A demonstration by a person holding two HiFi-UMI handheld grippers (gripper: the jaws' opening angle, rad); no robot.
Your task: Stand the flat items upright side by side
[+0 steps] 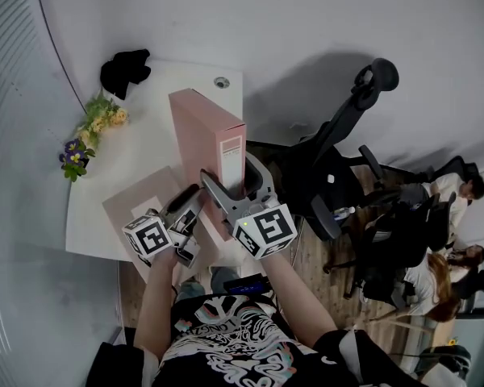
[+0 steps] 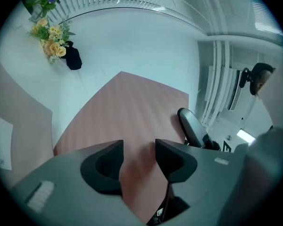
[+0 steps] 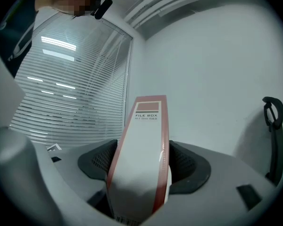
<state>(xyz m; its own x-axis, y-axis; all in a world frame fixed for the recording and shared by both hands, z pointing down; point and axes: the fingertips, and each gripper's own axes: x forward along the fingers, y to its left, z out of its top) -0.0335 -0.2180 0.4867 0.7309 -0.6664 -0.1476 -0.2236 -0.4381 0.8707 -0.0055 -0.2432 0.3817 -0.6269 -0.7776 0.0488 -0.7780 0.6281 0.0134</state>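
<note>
Right tongs (image 3: 140, 161) are closed on the spine of the upright file box (image 1: 210, 135), one pad on each broad side. The box stands on the white table (image 1: 169, 87) towards its right edge, with its long side running away from the person. Its spine label reads "FILE BOX"; the smaller print below is not legible. The foot of the box at the near end is hidden behind the tongs and their marker cube. Left tongs (image 2: 139, 152) are closed on the near corner of the second file box (image 1: 141, 204), which fills the gap between the pads. This box lies broad face up just left of the upright one, at the near edge of the table. Its near end is covered by the tongs in the head view, and it cannot be told whether it rests fully flat or is tipped. Flowers (image 1: 93, 127) and a black object (image 1: 125, 71) of uncertain kind sit at the far left of the table, well apart from both boxes.
</note>
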